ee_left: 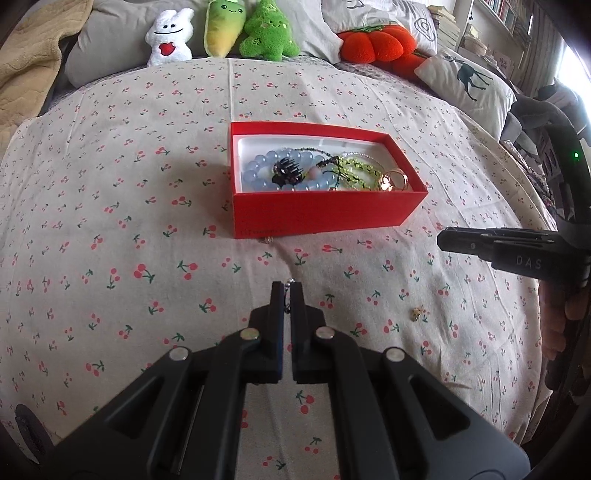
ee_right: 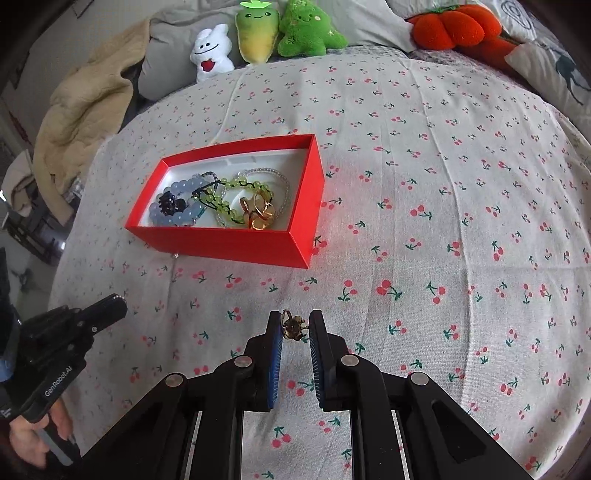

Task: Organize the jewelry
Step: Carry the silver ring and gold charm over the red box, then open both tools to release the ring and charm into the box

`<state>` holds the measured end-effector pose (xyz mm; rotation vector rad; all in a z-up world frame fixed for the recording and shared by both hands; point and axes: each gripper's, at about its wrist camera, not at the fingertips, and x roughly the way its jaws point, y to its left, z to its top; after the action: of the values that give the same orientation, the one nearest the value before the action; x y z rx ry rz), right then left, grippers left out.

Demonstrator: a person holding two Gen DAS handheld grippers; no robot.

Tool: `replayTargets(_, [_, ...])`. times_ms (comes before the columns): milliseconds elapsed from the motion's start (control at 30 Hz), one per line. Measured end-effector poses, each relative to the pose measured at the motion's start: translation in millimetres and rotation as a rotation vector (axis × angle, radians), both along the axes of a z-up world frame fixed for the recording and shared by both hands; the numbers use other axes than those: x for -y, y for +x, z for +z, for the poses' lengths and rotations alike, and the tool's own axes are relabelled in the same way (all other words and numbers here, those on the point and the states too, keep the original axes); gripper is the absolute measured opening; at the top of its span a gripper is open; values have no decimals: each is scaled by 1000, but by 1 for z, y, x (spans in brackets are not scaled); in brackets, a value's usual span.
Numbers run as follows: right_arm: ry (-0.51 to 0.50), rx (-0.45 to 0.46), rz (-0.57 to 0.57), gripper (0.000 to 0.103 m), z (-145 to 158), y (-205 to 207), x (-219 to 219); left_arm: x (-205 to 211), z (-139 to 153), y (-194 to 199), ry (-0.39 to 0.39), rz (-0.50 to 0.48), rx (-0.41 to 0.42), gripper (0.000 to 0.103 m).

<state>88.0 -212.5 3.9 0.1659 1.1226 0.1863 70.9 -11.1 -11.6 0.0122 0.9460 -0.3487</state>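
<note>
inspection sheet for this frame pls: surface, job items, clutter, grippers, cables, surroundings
Surface: cherry-print bedsheet, slightly wrinkled.
Job's things: red box open, holding bead bracelets and gold rings; small gold piece and another small piece by the box front lie loose on the sheet.
Clutter: nothing seen.
Grippers: left gripper shut on a thin ball chain; right gripper open, fingers straddling the gold piece.
Cables: nothing seen.
Surroundings: plush toys, pillows, beige blanket.

The right gripper [ee_right: 295,325] hangs over the cherry-print bedsheet [ee_right: 443,184], its fingers [ee_right: 275,332] apart with a small gold ring [ee_right: 293,328] lying between the tips. At 11 o'clock sits the red box [ee_right: 236,243] holding beaded bracelets [ee_right: 221,199] and gold rings. The left gripper [ee_right: 110,304] enters at 9 o'clock.
</note>
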Motion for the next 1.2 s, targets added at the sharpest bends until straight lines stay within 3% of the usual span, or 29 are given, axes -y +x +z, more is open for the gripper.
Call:
replayTargets(567, [145,108,-84,15,33,57,5,32,34,77,-5,9,-11,4])
replayTargets(833, [163,59,-74,15,11,82,-2,39,20,112,-30,45,-74,4])
replayTargets(1067, [155,34,-75,16,0,89,-2,44,16,119,-30,44,-72,4])
replayTargets(1133, [162,29,-72,17,1,90,-1,43,17,119,-28,49,-70,9])
replayTargets(1200, [169,30,-68,17,3,89,-1,40,20,118,-33,61,-61,27])
